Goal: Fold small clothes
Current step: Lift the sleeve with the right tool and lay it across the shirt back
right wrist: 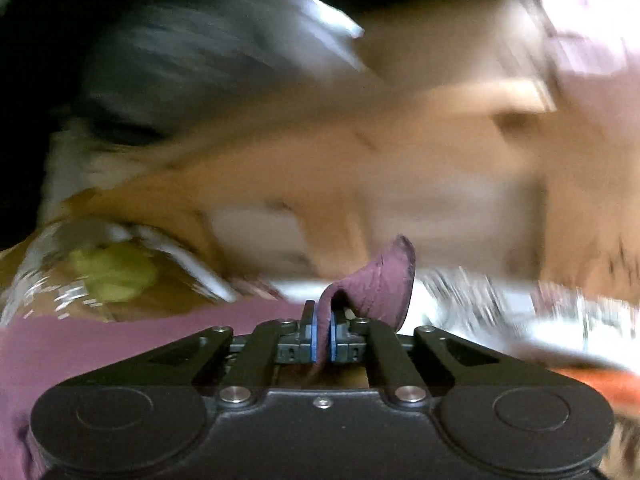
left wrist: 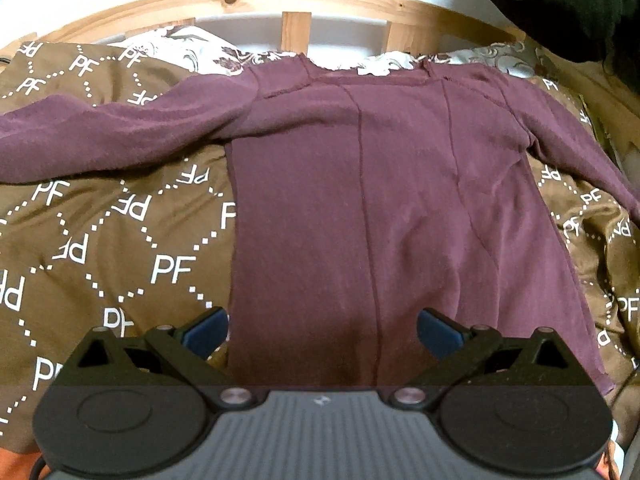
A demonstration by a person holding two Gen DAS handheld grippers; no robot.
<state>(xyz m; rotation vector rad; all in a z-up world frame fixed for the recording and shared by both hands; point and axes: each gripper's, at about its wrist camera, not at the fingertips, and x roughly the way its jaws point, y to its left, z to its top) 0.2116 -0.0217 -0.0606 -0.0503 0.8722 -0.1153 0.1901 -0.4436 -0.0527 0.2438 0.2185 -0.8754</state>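
Left wrist view: your left claw (left wrist: 322, 330) is spread wide, empty, hovering over the hem end of the top (left wrist: 396, 200). Its blue pads (left wrist: 208, 330) sit either side of the top's left edge and centre seam; whether they touch the cloth can't be told.

The top is maroon, long-sleeved, lying flat w/ seams showing on the quilt (left wrist: 120, 240), a brown one printed w/ white "PF" letters, which covers the bed. The neck points toward the wooden headboard (left wrist: 296, 26), and the collar reaches the floral pillows (left wrist: 192, 50) at that end. One sleeve (left wrist: 100, 136) runs out toward the bed's left edge; the other (left wrist: 580, 148) angles down toward the right edge. A dark cloth (left wrist: 568, 4) shows at the top right corner of the frame.

Right wrist view: your right claw (right wrist: 323, 334) is pressed together, pinching a fold of the top (right wrist: 376, 284); the pinched cloth stands up past the fingertips in a curled flap. More maroon cloth lies at the left below the claw. The rest of that view is too blurred to read.
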